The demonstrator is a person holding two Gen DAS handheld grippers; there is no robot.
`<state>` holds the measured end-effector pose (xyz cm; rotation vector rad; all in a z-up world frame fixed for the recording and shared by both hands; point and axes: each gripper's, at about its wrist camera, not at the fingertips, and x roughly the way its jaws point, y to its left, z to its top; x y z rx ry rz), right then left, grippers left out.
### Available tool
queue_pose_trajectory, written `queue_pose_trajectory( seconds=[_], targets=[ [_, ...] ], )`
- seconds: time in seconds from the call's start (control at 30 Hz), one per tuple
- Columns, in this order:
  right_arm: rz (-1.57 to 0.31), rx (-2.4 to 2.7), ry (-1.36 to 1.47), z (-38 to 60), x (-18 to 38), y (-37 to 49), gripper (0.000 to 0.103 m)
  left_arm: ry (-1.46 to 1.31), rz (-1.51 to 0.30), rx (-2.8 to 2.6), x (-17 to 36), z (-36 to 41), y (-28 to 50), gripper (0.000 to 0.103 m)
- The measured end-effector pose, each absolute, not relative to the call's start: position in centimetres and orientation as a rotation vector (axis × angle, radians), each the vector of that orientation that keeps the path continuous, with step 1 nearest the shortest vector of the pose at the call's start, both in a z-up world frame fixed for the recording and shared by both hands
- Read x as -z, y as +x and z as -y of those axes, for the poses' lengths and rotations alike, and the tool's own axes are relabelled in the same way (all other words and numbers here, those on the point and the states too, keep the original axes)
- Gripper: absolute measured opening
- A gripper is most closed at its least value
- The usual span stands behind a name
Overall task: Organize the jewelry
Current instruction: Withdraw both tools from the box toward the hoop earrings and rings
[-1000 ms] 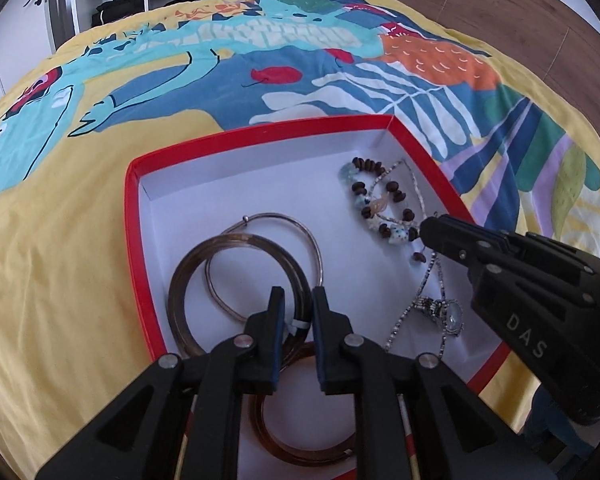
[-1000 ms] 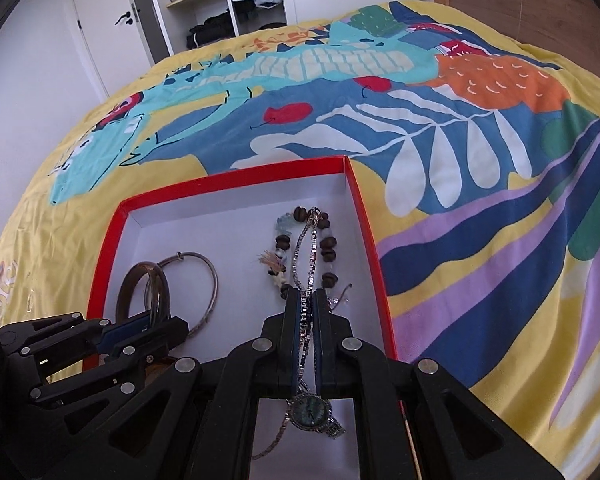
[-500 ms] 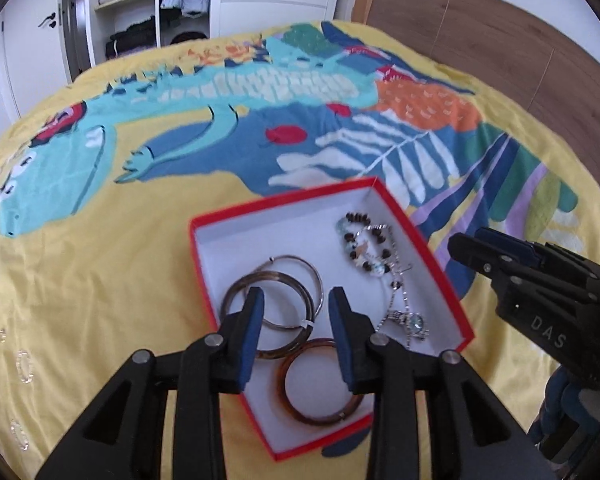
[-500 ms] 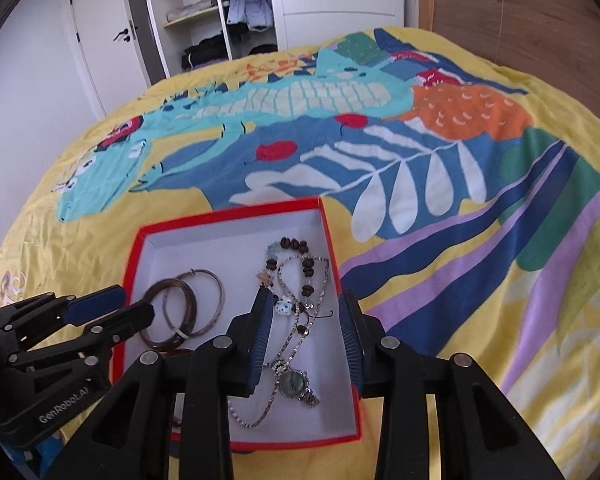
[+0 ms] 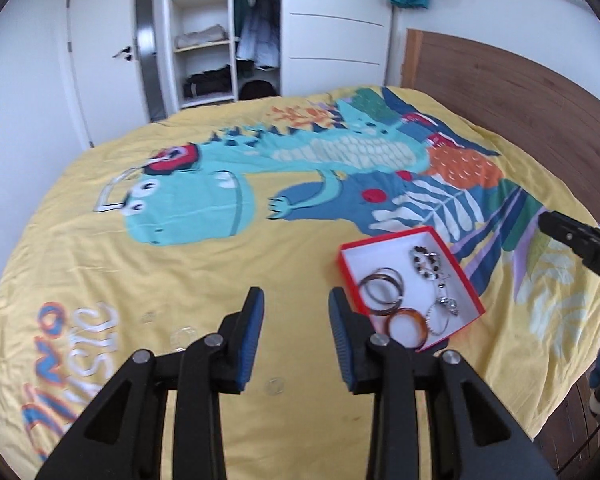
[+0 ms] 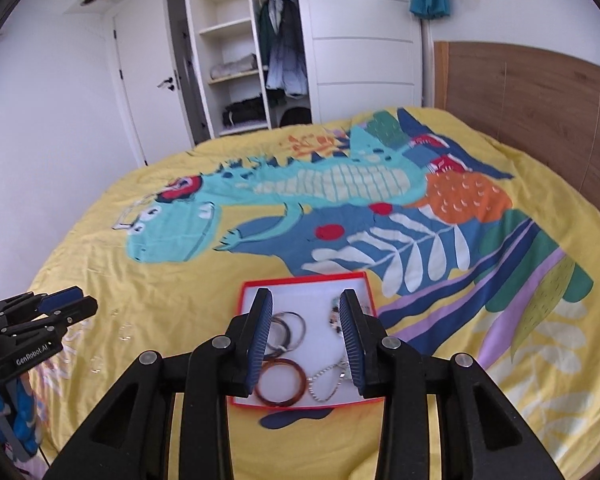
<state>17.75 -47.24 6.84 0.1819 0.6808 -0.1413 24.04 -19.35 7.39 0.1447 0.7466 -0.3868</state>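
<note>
1. The shallow red-rimmed cardboard box with a white floor is taken as the landmark; it rests on the yellow dinosaur-print bedspread, near the bed's close edge.
2. The right gripper is seen directly over the box's near half, well above it, jaws spread wide and holding nothing; the box is framed between its blue-padded fingers.
3. The left gripper is likewise wide apart and empty. From it the box lies ahead and to the right, so the right gripper is judged the nearer of the two.
4. Inside the box, on its left side, thin dark metal bangles are laid overlapping; just nearer than them lies a thicker amber-brown resin bangle, flat, close to the box's near wall.
5. On the box's right side a brown-and-pale beaded bracelet sits toward the far wall, and a silver chain with a small watch-like pendant runs from it toward the near wall; its long axis follows the box's right wall.
6. A few small clear rings are faintly visible on the bedspread left of the box, apart from it; whether they are jewellery cannot be told.
7. The sorting is judged almost complete, since the recognisable pieces lie within the box.
</note>
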Motion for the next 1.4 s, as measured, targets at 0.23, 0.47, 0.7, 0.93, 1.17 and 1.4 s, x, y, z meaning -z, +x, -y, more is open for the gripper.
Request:
queue_pose_trajectory(
  seconds=[0.23, 0.47, 0.7, 0.93, 1.17, 1.4],
  targets=[
    [-0.604, 0.072, 0.164, 42.9, -11.5, 13.8, 0.035, 0.092, -0.687, 0.262, -11.2, 9.6, 19.5, 0.032],
    [-0.561, 0.018, 0.172, 38.9, -13.7, 9.8, 0.035, 0.069, -0.642, 0.152, -13.1, 2.5, 14.5, 0.032],
    [-0.54, -0.024, 0.148, 35.3, -14.9, 6.4, 0.035, 0.02, -0.579, 0.106, -15.1, -2.1, 10.1, 0.032],
    [-0.521, -0.053, 0.126, 32.4, -15.9, 4.0, 0.039, -0.015, -0.556, 0.091, -16.0, -5.1, 8.0, 0.032],
    [-0.518, -0.067, 0.088, 29.8, -16.6, 4.0, 0.039, -0.048, -0.572, 0.076, -14.8, -7.3, 8.4, 0.032],
    [-0.554, -0.086, 0.08, 28.4, -15.0, 5.8, 0.039, -0.065, -0.607, 0.073, -12.3, -8.0, 10.4, 0.032]
  ],
)
